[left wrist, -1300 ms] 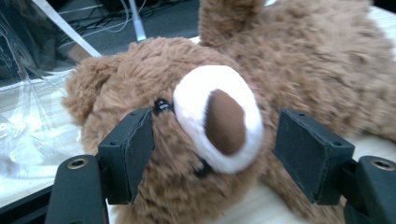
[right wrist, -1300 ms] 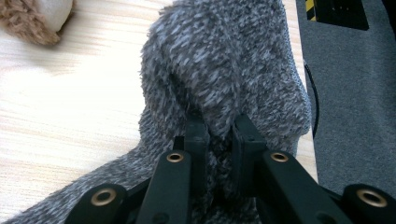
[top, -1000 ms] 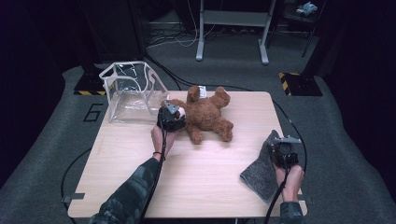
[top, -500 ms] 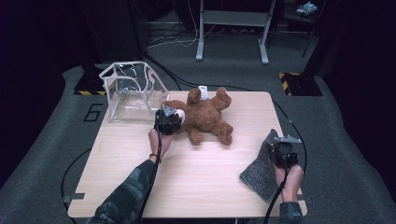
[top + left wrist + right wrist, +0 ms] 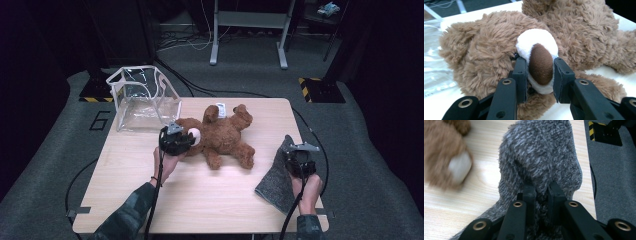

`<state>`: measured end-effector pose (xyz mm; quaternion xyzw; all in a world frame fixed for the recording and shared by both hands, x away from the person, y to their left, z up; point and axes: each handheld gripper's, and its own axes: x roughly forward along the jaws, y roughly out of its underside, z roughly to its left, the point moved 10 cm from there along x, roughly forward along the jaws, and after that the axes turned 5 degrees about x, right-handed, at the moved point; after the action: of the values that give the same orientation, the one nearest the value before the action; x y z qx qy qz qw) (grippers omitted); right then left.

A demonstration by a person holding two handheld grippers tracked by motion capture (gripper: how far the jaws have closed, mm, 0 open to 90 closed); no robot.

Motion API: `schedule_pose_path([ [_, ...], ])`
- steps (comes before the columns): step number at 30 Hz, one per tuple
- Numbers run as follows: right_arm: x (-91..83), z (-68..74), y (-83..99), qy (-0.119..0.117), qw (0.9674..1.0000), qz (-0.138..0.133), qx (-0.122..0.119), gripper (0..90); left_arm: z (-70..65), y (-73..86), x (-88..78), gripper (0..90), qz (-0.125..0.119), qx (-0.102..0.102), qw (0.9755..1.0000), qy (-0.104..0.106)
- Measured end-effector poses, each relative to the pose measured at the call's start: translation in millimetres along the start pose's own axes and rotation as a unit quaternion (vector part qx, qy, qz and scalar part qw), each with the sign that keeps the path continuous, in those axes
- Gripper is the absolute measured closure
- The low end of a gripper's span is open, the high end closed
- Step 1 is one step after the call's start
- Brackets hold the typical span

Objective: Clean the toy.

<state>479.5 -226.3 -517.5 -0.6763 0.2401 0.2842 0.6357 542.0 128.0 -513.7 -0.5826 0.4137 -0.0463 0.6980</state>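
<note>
The left gripper (image 5: 540, 75) has its two black jaws closed in on the white snout of the teddy bear (image 5: 564, 37), one pad on each side of the brown nose; the jaws have just been closing and the pads now press into the plush. In the high view this gripper (image 5: 186, 141) sits at the bear's head, with the bear (image 5: 225, 137) lying on its back across the middle of the table (image 5: 200, 200), legs pointing toward the person. Just behind the bear's head stands a clear plastic bag (image 5: 142, 97) with white edging, its open mouth seemingly facing the bear, though glare makes that hard to judge. A white tag (image 5: 220, 109) sticks out near the bear's far arm.

The right gripper (image 5: 541, 192) is clamped on a fold of grey fuzzy cloth (image 5: 541, 152), bunched up between its jaws. This cloth (image 5: 274, 187) lies at the table's right edge, well apart from the bear, under the right gripper (image 5: 299, 161).
</note>
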Motion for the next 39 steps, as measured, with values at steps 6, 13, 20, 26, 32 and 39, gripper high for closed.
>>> schedule_pose_path([
  [6,-13.3,7.6,-14.7,-0.01,0.9997,-0.019,-0.011,80.5,-13.3,6.1,-12.8,67.6,0.002,-0.006,0.9998,0.02],
  [13,-46.4,29.2,-43.0,-0.042,0.9969,-0.057,-0.034,80.9,-26.7,7.5,-21.1,67.0,0.004,-0.02,0.9992,0.034],
  [20,-83.6,67.0,-78.8,-0.09,0.989,-0.099,-0.062,80.9,-32.2,7.8,-26.2,66.6,0.006,-0.016,0.9988,0.045],
  [26,-71.5,111.8,-96.3,-0.134,0.9833,-0.092,-0.082,80.9,-28.5,11.8,-23.6,61.9,0.0,-0.006,0.9996,0.027],
  [32,-21.6,157.0,-89.4,-0.147,0.9834,-0.037,-0.1,80.9,-28.5,12.8,-27.5,52.9,-0.016,0.013,0.9997,0.014],
  [39,23.1,162.5,-69.7,-0.116,0.9869,0.018,-0.11,81.1,-12.9,23.9,-47.2,37.1,-0.026,0.023,0.9993,-0.018],
])
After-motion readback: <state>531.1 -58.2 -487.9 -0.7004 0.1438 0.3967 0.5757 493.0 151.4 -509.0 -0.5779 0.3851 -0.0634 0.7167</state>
